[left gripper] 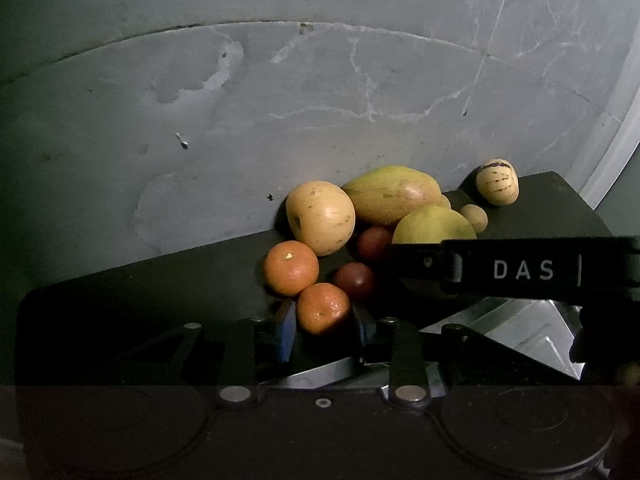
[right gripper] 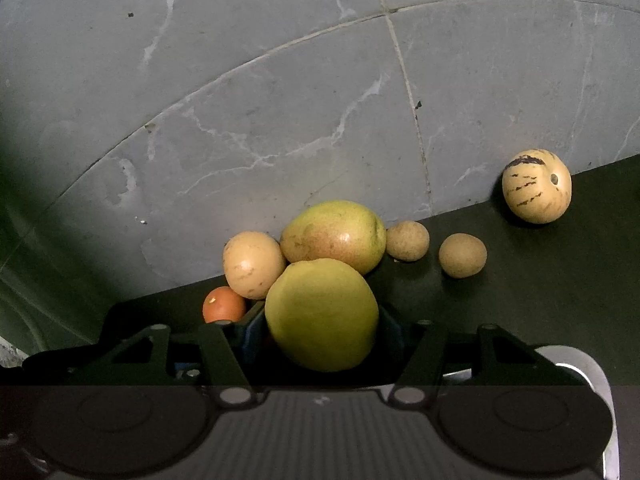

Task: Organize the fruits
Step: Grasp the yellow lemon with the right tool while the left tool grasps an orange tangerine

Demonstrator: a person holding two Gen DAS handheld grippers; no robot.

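Observation:
My left gripper (left gripper: 324, 322) is shut on an orange mandarin (left gripper: 323, 307), its blue pads (left gripper: 286, 330) pressed against both sides just above the black table mat (left gripper: 140, 304). A second mandarin (left gripper: 291, 267) lies just behind it. My right gripper (right gripper: 321, 334) is shut on a large yellow-green round fruit (right gripper: 322, 314). In the left wrist view that fruit (left gripper: 434, 225) shows behind the right gripper's black body marked DAS (left gripper: 520, 270). Both held fruits sit at the near edge of the fruit pile.
A mango (right gripper: 334, 236), a pale round melon (right gripper: 254, 264), two small brown fruits (right gripper: 463, 255) and a striped melon (right gripper: 536, 186) lie along the mat's far edge. Two dark red fruits (left gripper: 354, 280) sit in the pile. A metal tray (left gripper: 520, 328) is at lower right. Grey stone floor (left gripper: 280, 100) lies beyond.

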